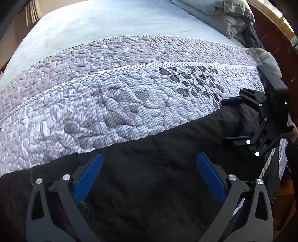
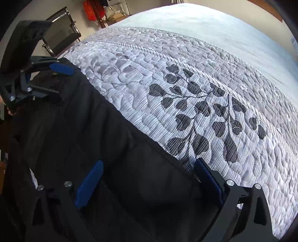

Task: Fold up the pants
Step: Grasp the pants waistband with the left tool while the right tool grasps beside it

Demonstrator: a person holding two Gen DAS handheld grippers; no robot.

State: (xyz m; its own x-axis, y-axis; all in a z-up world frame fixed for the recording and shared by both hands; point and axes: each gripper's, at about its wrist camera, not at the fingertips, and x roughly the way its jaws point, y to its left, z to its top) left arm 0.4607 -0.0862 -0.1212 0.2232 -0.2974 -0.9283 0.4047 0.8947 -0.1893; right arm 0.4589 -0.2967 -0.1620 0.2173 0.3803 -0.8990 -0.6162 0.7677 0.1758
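Observation:
Black pants (image 1: 158,158) lie stretched along the near edge of a quilted grey bedspread (image 1: 111,104). My left gripper (image 1: 149,162) is open, its blue fingers spread wide over the pants near one end. My right gripper (image 2: 149,169) is open over the other end of the pants (image 2: 83,130); its right finger sits at the pants' edge by the bedspread (image 2: 204,111). In the left wrist view, the right gripper (image 1: 231,121) shows at the far right, open around the cloth. In the right wrist view, the left gripper (image 2: 55,80) shows at the upper left, open.
A pale blue sheet (image 1: 102,26) covers the far part of the bed. A folded grey duvet (image 1: 223,16) lies by the wooden headboard (image 1: 275,46). A black chair (image 2: 61,35) and a red crate (image 2: 91,10) stand beyond the bed.

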